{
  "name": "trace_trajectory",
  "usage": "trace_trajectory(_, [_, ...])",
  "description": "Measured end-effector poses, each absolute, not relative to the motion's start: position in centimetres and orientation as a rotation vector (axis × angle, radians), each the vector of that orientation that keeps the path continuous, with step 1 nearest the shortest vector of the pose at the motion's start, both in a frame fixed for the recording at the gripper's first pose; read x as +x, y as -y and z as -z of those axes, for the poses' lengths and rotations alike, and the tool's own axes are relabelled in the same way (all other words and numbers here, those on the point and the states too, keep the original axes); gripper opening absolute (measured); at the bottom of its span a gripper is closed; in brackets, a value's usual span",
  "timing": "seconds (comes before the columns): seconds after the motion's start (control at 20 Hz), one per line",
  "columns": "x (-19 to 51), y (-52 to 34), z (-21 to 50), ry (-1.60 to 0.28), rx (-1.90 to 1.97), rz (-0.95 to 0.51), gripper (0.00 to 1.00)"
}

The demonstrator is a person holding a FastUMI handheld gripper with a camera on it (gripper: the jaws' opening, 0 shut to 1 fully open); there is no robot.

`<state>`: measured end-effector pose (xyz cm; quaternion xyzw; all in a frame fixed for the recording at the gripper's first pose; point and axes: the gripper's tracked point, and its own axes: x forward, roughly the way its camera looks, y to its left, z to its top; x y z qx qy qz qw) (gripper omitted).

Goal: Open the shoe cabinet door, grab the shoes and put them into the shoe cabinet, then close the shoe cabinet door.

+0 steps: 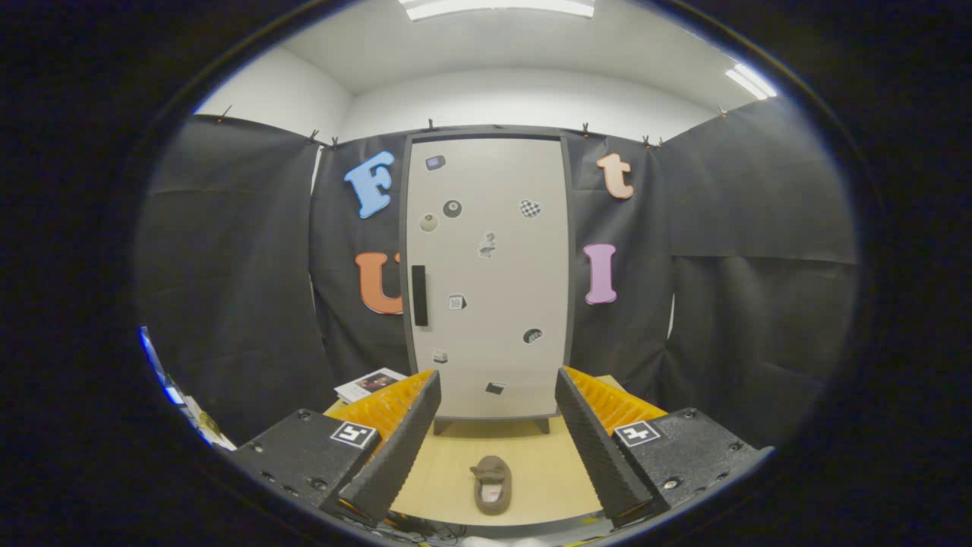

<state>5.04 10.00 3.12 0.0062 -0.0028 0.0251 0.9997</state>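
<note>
Across the counter [531, 456] stands the shut shoe cabinet [490, 281]; wide, empty fingers [497, 395] should approach its handle [419, 295] squarely, passing the slipper [492, 485].

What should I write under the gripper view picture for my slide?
Open tongs frame a slipper on the table, facing the shut cabinet.

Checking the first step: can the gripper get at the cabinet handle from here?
Probably yes. The gripper is open, and the handle on the shut door sits beyond the fingers with nothing in front; the shoe lies low between them.
</note>
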Motion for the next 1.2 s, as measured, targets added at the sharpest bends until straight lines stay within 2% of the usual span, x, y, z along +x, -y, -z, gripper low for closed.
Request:
trace_trajectory(0.65, [23.5, -20.6, -6.5, 0.043, -0.003, -0.151, 0.99])
trace_trajectory(0.95, [32.4, -23.1, -7.9, 0.033, -0.010, -0.177, 0.99])
trace_trajectory(1.2, [37.1, -24.7, -6.9, -0.017, 0.013, -0.185, 0.99])
